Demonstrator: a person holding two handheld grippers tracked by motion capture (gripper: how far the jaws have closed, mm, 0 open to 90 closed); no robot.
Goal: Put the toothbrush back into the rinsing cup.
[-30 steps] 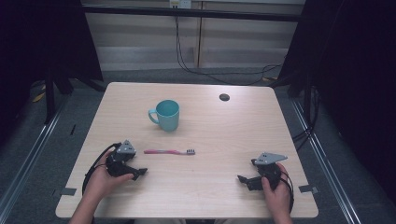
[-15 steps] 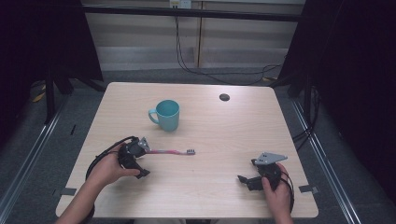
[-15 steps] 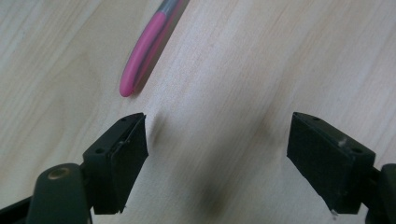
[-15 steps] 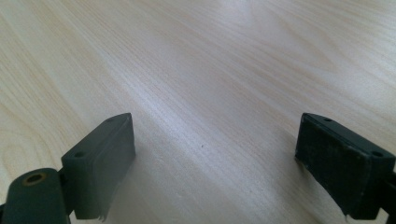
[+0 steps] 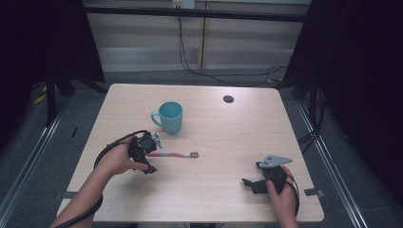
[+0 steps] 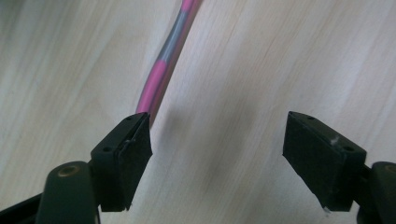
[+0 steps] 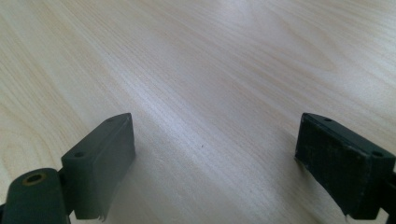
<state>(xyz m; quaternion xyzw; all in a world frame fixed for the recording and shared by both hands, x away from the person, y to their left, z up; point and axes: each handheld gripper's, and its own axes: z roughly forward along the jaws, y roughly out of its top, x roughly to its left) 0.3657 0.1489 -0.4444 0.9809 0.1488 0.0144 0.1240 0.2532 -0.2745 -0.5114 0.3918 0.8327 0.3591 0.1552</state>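
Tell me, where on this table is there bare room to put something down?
The widest bare stretch of table lies right of the teal mug and toothbrush, beyond the right gripper; only a small dark disc sits near its far edge. The front middle, between both hands, is also bare. It is crowded where the left gripper sits at the toothbrush handle.

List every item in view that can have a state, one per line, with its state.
Toothbrush: lying flat on the table, not gripped, handle end at the left gripper.
Mug: upright, handle towards the left, apart from the toothbrush.
Left gripper: open, jaws have just been closing a little; the handle end lies by one jaw, not between the pads.
Right gripper: open, nothing between its jaws, over bare table.
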